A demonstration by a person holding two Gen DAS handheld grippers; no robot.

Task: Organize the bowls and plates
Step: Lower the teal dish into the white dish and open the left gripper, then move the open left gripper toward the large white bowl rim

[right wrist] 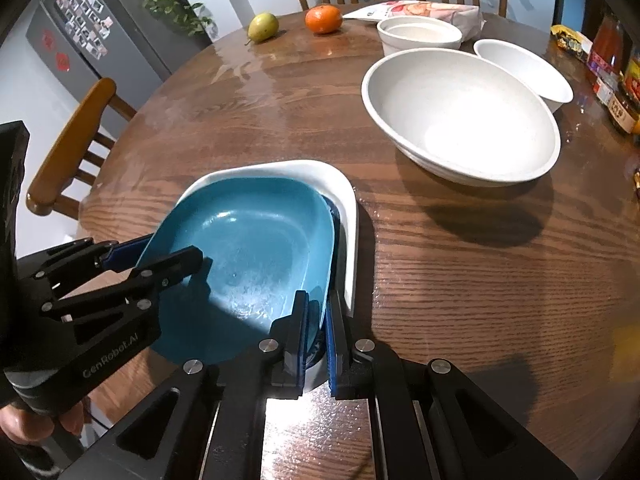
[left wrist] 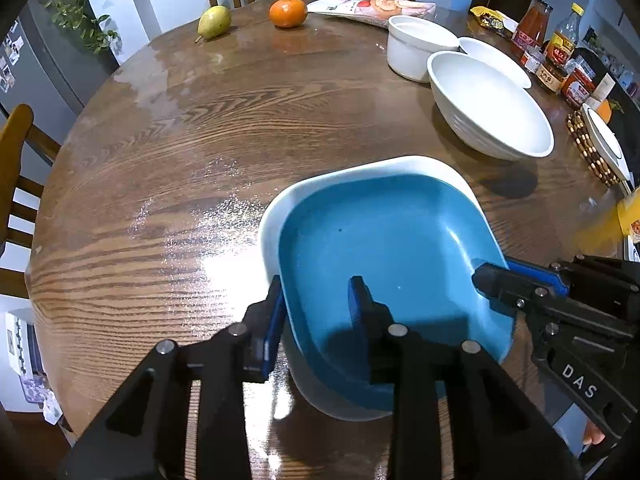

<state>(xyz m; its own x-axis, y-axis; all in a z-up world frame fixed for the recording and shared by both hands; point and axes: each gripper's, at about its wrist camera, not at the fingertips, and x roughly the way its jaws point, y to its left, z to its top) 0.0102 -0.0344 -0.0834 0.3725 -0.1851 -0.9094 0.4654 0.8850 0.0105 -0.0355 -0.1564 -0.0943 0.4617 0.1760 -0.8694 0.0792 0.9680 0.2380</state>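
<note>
A blue square plate [left wrist: 384,240] [right wrist: 248,240] sits tilted inside a white-rimmed square plate [left wrist: 360,168] [right wrist: 344,200] near the table's front edge. My left gripper [left wrist: 318,304] straddles the plates' left rim, one finger outside and one inside; I cannot tell if it pinches. It also shows in the right wrist view [right wrist: 160,260]. My right gripper [right wrist: 318,312] is shut on the plates' right rim, and shows in the left wrist view [left wrist: 496,276]. A large white bowl [left wrist: 492,104] [right wrist: 460,112], a smaller white bowl [left wrist: 496,60] [right wrist: 524,68] and a white straight-sided dish [left wrist: 416,46] [right wrist: 418,34] stand at the back right.
The round wooden table [left wrist: 200,140] carries a pear [left wrist: 214,22], an orange [left wrist: 288,12], a snack bag [left wrist: 372,8] and jars and bottles [left wrist: 556,52] at the right edge. A plate on a beaded trivet [left wrist: 600,144] is far right. Wooden chairs [right wrist: 68,148] surround the table.
</note>
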